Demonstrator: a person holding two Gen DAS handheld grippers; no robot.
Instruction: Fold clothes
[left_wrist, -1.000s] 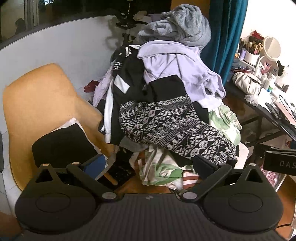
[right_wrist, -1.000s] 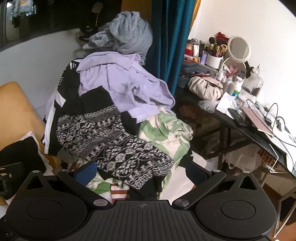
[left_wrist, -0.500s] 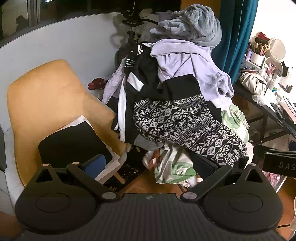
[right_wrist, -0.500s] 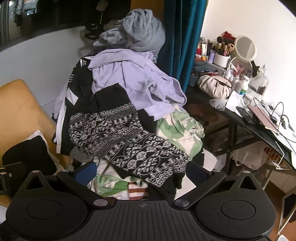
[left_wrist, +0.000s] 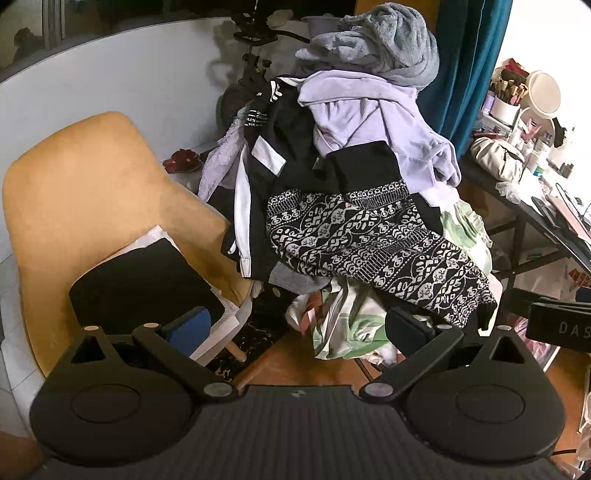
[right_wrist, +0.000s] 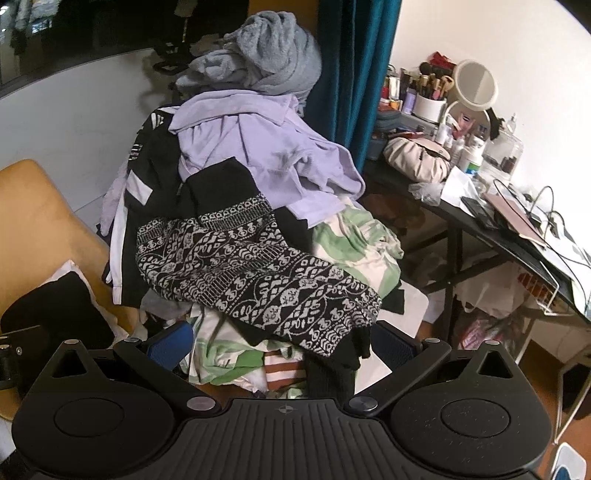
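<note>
Clothes (left_wrist: 354, 192) lie in one tall, loose heap in the middle of both views, between a mustard-yellow chair (left_wrist: 92, 192) and a dark desk (right_wrist: 491, 236). On top sits a fluffy grey blanket (left_wrist: 384, 40), rolled and soft. Under it hangs a smooth lilac hoodie (right_wrist: 258, 147), and in front of that a black garment with a white woven-looking pattern (right_wrist: 251, 273) drapes down toward the cameras. A black jacket with white stripes (left_wrist: 258, 177) falls along the heap's left side, and a crumpled green-and-white fabric (right_wrist: 351, 236) shows below and at the right.

The left wrist view shows almost the whole chair, with its rounded velvety back, and a flat folded black piece (left_wrist: 140, 280) lying on a white one on the seat. It shows also a small red thing (left_wrist: 181, 162) on the floor by the wall, too small to tell. The right wrist view shows much more of the desk: a round mirror (right_wrist: 474, 83), a white cup with makeup brushes (right_wrist: 430, 103), a beige bag (right_wrist: 417, 158), bottles and cables.

The left gripper (left_wrist: 297, 325) has its fingers spread wide and holds nothing; it hangs over the wooden floor, in front of the chair and the heap. The right gripper (right_wrist: 279, 345) is also spread wide and empty, with the low edge of the patterned garment seen between its blue pads (right_wrist: 171, 345); if it touches the cloth I cannot tell
</note>
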